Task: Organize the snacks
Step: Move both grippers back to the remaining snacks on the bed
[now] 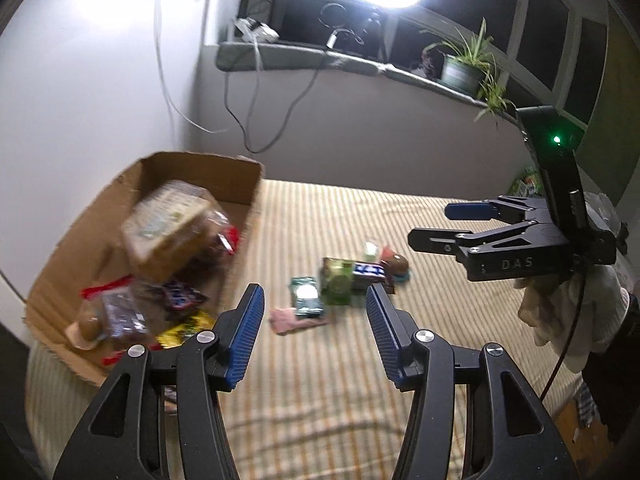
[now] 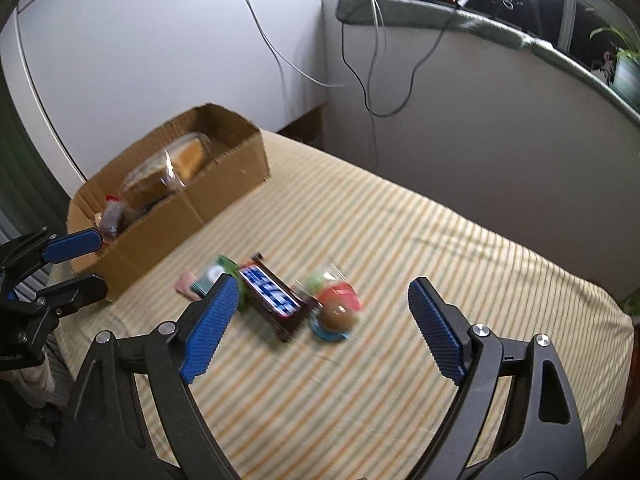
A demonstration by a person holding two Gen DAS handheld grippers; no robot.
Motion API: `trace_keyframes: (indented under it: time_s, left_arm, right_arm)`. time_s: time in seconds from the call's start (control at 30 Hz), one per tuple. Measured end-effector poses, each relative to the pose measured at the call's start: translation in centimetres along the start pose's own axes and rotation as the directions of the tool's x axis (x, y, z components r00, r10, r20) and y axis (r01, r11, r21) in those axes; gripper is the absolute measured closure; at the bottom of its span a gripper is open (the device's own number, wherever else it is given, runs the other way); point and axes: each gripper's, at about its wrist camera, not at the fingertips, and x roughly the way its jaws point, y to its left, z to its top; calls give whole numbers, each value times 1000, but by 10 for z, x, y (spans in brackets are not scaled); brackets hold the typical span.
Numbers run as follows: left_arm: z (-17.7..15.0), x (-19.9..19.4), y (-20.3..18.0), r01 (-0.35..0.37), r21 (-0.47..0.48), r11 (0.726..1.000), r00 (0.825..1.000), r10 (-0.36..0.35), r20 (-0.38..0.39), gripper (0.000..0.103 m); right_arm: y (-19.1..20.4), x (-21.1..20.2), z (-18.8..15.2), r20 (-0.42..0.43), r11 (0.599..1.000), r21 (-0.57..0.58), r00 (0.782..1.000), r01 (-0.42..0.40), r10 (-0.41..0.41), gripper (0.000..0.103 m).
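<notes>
Right gripper (image 2: 320, 324) wide open, empty, above striped bed (image 2: 440, 240); snack pile (image 2: 280, 296) lying between and just beyond its fingers. Left gripper (image 1: 314, 332) half open, empty, pile ahead. Cardboard box (image 2: 224, 184) off left, holding snacks.

Brown box (image 2: 224, 196); yellow-striped bedsheet (image 2: 440, 240)

Both grippers, the left gripper (image 1: 314, 332) and the right gripper (image 2: 320, 330), are black skeletal frames with triangular cutouts, silver round screws, ribbed blue pads; right gripper body marked "DAS", green LED lit, thin black cable (image 1: 564, 352), held in white glove (image 1: 576, 312).
</notes>
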Motion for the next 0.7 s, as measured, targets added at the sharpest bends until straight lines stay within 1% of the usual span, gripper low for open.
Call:
trace_keyframes:
  time_s: [0.13, 0.17, 0.2, 0.23, 0.27, 0.33, 0.4, 0.47, 0.57, 0.7]
  left_arm:
    - [-4, 15, -10, 19, 14, 1000, 999, -18, -36, 51]
    - [-4, 19, -12, 23, 16, 1000, 999, -23, -45, 51]
    - [-5, 23, -13, 28, 17, 999, 998, -27, -53, 51]
    - [-6, 28, -15, 33, 18, 999, 997, -32, -65, 51]
    - [-6, 33, -17, 36, 21, 999, 997, -34, -72, 51]
    - [-6, 41, -18, 38, 23, 999, 996, -36, -86, 51]
    - [-5, 50, -20, 40, 21, 999, 994, -38, -100, 55]
    - [-3, 58, -22, 36, 25, 999, 993, -33, -109, 56]
    - [-1, 67, -23, 29, 30, 999, 992, -25, -121, 59]
    - [-1, 77, -23, 17, 21, 1000, 991, -14, -132, 60]
  right_arm:
    - [-9, 8, -11, -19, 1000, 18, 1000, -13, 14, 14]
    - [-10, 11, -14, -24, 1000, 19, 1000, -15, 15, 16]
    - [-11, 14, -17, -31, 1000, 16, 999, -18, 19, 19]
    - [-11, 17, -18, -39, 1000, 14, 999, -23, 23, 26]
    - [-11, 20, -21, -48, 1000, 12, 998, -27, 27, 30]
    - [-12, 25, -26, -62, 999, 6, 998, -32, 32, 34]
    - [-12, 31, -30, -74, 999, 2, 997, -35, 36, 38]
    - [-14, 35, -32, -84, 999, 1, 996, -44, 44, 46]
    - [-16, 40, -32, -86, 999, 5, 995, -46, 47, 46]
    - [-16, 45, -32, -92, 998, 0, 994, -57, 57, 47]
